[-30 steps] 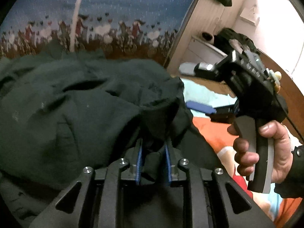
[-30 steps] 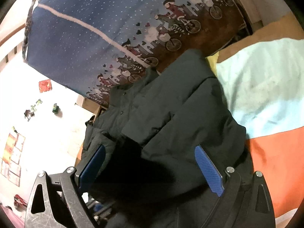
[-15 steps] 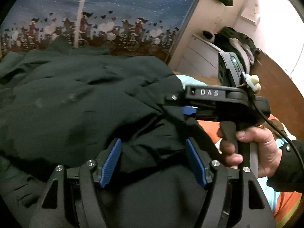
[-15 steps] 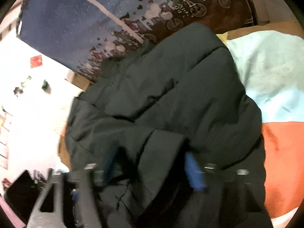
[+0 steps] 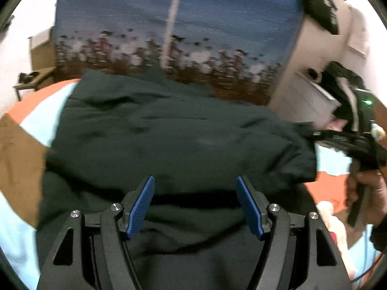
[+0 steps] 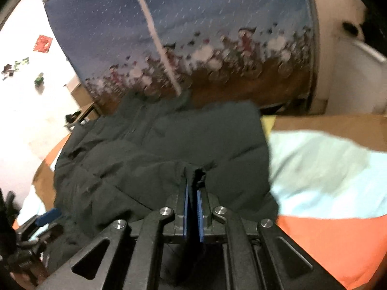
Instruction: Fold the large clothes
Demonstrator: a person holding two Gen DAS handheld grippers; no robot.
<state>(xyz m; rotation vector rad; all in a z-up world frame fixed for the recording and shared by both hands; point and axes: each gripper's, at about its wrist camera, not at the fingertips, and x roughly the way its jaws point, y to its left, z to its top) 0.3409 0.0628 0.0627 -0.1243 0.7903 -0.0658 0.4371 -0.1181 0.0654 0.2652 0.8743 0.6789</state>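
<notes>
A large dark green padded jacket [image 5: 169, 140] lies bunched on a bed with an orange, light blue and brown cover [image 5: 21, 145]. My left gripper [image 5: 195, 193] is open, its blue pads [image 5: 142, 203] wide apart just above the jacket's near part. My right gripper [image 6: 192, 188] is shut on a fold of the jacket [image 6: 169, 145], with cloth sticking up between the pads. The right gripper also shows at the jacket's right edge in the left wrist view [image 5: 348, 142], held by a hand.
A blue patterned hanging [image 5: 179, 24] stands behind the bed. A white cabinet [image 5: 312, 96] with dark clothes on it is at the right. The bed cover [image 6: 326, 174] spreads to the right of the jacket. The left gripper shows at lower left [image 6: 41, 220].
My left gripper let go of the jacket, opened and drew back. My right gripper moved in from open and closed on a fold at the jacket's right side.
</notes>
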